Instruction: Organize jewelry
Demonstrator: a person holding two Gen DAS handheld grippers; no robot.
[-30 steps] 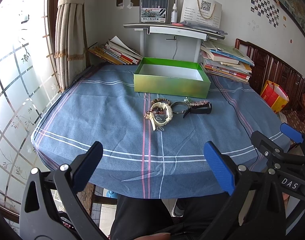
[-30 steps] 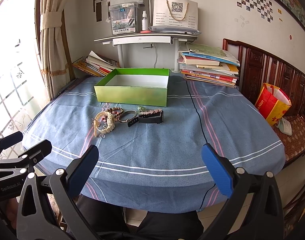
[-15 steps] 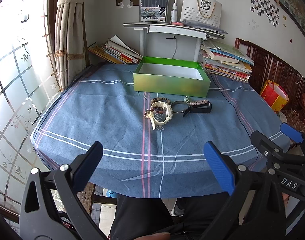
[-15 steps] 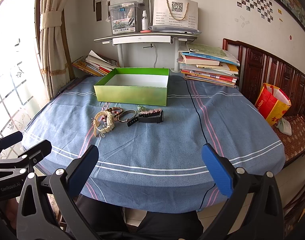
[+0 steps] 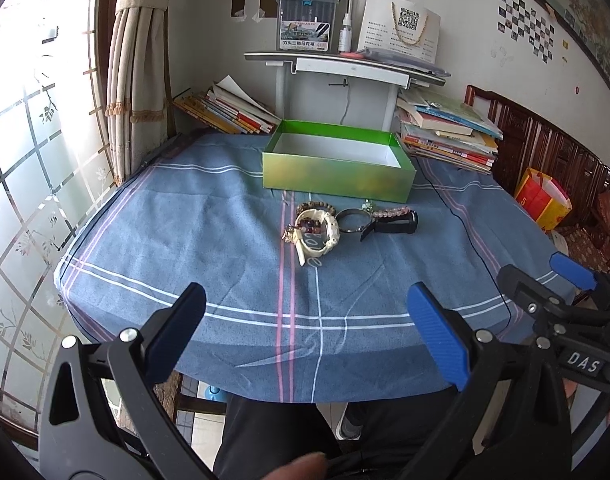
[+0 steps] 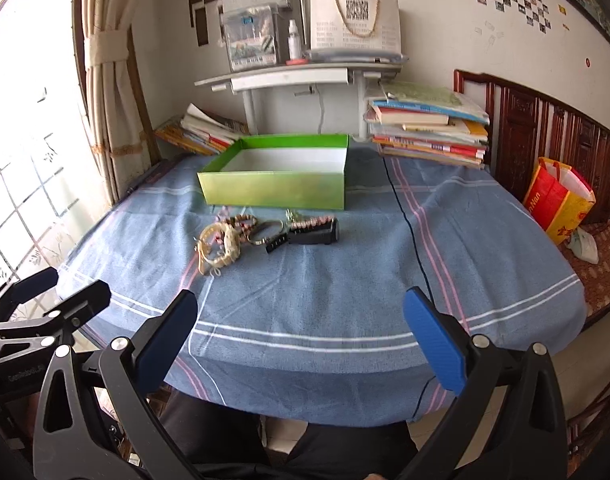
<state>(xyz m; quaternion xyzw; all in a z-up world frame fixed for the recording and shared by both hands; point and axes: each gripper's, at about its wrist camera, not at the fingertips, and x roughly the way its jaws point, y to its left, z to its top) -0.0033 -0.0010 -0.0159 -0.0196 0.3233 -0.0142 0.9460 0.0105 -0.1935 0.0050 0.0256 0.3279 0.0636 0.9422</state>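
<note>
Where blue checked cloth (image 5: 209,216) lies, beaded bracelets (image 5: 313,229), glossy green rectangular box (image 5: 337,176)

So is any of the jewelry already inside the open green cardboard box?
No, the green cardboard box shows only its bare white floor, and the jewelry pile lies on the blue tablecloth in front.

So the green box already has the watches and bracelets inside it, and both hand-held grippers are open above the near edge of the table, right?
Not quite. The green box is empty: both views show only its bare white floor. The watches and bracelets lie in a cluster on the blue cloth just in front of it, as the left wrist view shows. The rest holds: the left hand-held gripper and right hand-held gripper are both open.
</note>
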